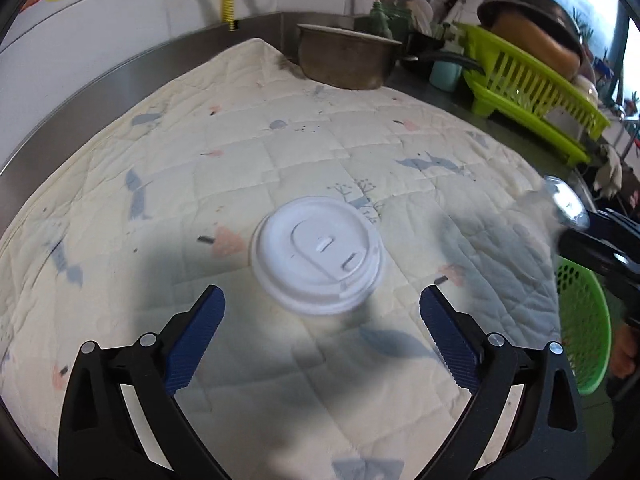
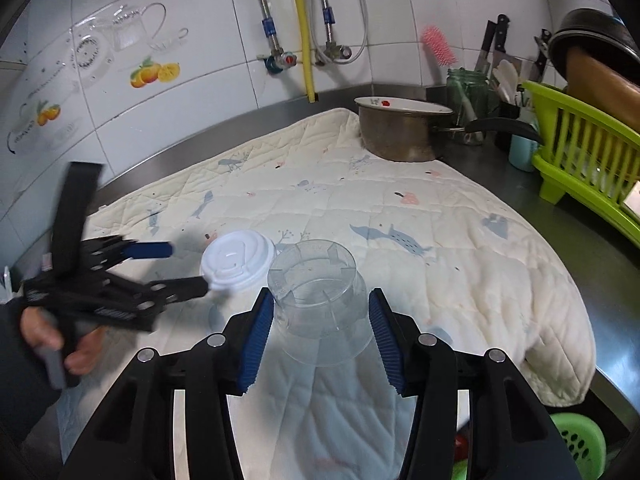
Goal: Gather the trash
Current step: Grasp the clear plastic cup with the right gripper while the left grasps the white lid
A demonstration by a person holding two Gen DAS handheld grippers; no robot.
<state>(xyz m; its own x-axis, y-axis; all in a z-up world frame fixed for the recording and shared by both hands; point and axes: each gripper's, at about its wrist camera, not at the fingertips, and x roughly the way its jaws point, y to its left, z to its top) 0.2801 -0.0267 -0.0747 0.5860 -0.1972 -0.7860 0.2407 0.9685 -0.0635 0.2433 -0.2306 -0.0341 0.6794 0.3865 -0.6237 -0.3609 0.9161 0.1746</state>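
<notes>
A white paper cup with a white lid (image 1: 318, 254) stands upright on a quilted cream cloth (image 1: 240, 152). My left gripper (image 1: 322, 308) is open, its blue pads just short of the cup on either side. In the right wrist view the same cup (image 2: 238, 262) stands next to the left gripper (image 2: 188, 268). My right gripper (image 2: 320, 304) is shut on a clear plastic cup (image 2: 320, 300), held upside down just above the cloth (image 2: 440, 240). The clear cup appears blurred at the right edge of the left wrist view (image 1: 560, 204).
A metal pot (image 2: 400, 132) sits on the cloth's far corner. A lime-green dish rack (image 2: 584, 168) with a dark pan stands on the steel counter at right. A green basket (image 1: 584, 324) sits below the counter's right edge. Tiled wall with pipes behind.
</notes>
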